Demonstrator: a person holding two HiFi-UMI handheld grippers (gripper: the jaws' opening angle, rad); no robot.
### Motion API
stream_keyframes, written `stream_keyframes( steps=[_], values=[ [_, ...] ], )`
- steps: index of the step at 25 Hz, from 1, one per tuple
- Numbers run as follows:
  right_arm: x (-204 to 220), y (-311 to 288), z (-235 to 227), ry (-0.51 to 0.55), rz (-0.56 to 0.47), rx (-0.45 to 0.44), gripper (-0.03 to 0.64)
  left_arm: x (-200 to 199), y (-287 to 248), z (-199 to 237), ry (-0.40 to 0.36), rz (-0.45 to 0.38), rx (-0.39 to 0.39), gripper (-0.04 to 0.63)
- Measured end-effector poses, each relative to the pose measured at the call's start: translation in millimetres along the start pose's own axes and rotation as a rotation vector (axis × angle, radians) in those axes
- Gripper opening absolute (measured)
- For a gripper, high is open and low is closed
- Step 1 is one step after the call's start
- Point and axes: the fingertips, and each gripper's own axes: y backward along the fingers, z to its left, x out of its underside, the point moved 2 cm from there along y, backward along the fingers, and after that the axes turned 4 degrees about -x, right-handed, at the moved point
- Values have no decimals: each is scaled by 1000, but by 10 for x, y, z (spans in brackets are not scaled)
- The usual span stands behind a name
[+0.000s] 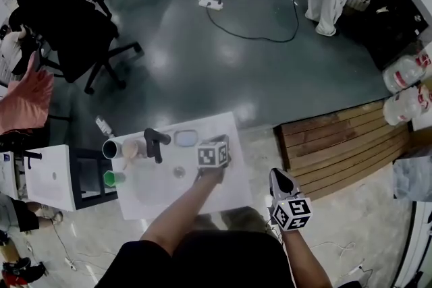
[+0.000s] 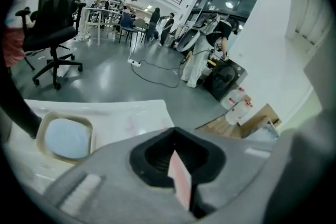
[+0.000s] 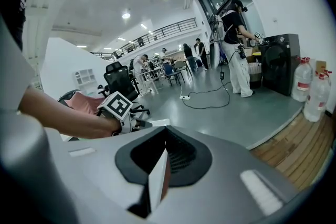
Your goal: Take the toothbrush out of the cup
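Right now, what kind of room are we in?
Probably a big open office or workshop: there's a black office chair, a power strip lying on the floor, and people around desks farther back.

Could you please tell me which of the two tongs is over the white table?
The left tongs, shut and empty beside the pale blue dish; the right tongs hang beyond the table's right edge.
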Motion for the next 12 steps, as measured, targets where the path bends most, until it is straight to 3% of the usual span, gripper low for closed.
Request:
stream_keyframes(
  steps=[7,12],
  values=[
    [51,-18,-151,-9,29,26,2,32,-85,-25,-43,22,-4,3],
    [30,-16,-129,2,27,19,2,59,-39,-21,-28,11,-10,3]
  ],
)
